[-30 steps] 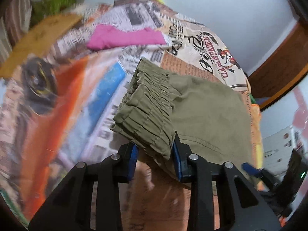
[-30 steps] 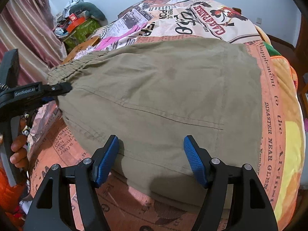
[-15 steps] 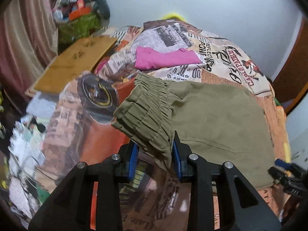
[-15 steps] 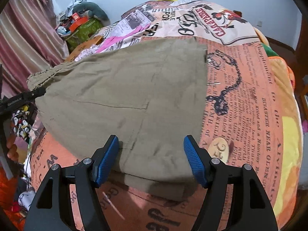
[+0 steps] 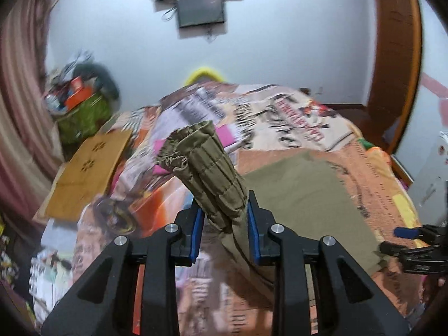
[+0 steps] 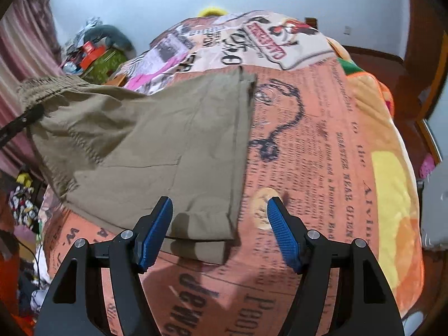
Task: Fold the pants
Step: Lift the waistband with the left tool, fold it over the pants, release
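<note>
left gripper is clamped on the pants waistband to lift it for folding, right gripper hovers open over the hem

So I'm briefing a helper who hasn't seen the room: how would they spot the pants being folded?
Look at the bed with the newspaper-print blanket. On its left half lie the olive-green pants, mostly flat. Their gathered elastic waistband is lifted off the blanket, pinched in the left tongs; the pink garment behind them is smaller and brighter.
</note>
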Demonstrator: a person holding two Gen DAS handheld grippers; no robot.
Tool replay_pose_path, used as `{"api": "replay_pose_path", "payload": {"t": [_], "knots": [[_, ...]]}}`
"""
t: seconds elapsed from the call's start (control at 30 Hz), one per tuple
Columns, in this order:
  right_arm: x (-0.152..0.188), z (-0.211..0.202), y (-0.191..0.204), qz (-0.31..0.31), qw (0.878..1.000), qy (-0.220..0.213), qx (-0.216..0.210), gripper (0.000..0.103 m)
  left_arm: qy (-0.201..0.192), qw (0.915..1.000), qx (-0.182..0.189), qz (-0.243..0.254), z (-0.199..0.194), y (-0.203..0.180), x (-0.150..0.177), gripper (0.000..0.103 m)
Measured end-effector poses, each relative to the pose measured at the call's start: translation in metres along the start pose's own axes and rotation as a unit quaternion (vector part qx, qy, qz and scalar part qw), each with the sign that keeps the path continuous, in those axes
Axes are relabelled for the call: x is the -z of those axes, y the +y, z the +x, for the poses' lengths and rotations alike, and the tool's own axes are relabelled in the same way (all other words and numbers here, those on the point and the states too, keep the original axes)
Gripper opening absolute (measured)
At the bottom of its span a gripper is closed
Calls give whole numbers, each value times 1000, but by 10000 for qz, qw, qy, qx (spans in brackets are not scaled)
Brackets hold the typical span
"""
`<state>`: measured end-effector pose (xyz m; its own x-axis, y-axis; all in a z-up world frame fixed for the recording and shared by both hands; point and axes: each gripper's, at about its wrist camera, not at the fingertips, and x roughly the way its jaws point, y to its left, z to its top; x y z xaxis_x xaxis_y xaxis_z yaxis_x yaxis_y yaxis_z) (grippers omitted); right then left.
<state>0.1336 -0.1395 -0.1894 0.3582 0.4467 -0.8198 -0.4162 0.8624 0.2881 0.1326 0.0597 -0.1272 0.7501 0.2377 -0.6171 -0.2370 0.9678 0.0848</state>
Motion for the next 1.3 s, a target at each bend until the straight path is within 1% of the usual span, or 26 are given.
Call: {"api": "replay_pose_path", "payload": {"t": [0.17, 0.27, 0.37, 0.5, 0.67, 0.77, 0.93, 1.07, 1.17, 1.3], "knots": [[10, 20, -9, 200, 9991, 354, -82, 66, 2, 9980, 612, 178, -1, -30, -13, 25], [13, 20, -14, 342, 9987, 322, -209, 66, -4, 9957, 876, 291, 0, -47, -19, 24], [14, 19, -15, 375, 9985, 302, -243, 67, 55, 9924, 1179, 357, 3, -63, -24, 24], [14, 19, -15, 376, 9985, 285, -266, 67, 119, 9890, 1404, 444, 4, -79, -27, 23], [14, 20, -18, 428, 9984, 254, -271, 67, 360, 9834, 1719, 454, 15, -97, -27, 23], [14, 19, -19, 446, 9983, 248, -289, 67, 554, 9781, 1945, 501, 24, -109, -25, 23], [15, 19, -19, 459, 9982, 244, -296, 67, 892, 9691, 2200, 666, 35, -127, -15, 23], [15, 19, -19, 468, 9982, 241, -304, 67, 1176, 9622, 2304, 849, 45, -143, -1, 23], [15, 19, -19, 473, 9981, 242, -308, 67, 1348, 9583, 2329, 958, 50, -149, 8, 23], [15, 19, -19, 455, 9983, 226, -283, 67, 1507, 9555, 2287, 1100, 53, -155, 17, 23]]}}
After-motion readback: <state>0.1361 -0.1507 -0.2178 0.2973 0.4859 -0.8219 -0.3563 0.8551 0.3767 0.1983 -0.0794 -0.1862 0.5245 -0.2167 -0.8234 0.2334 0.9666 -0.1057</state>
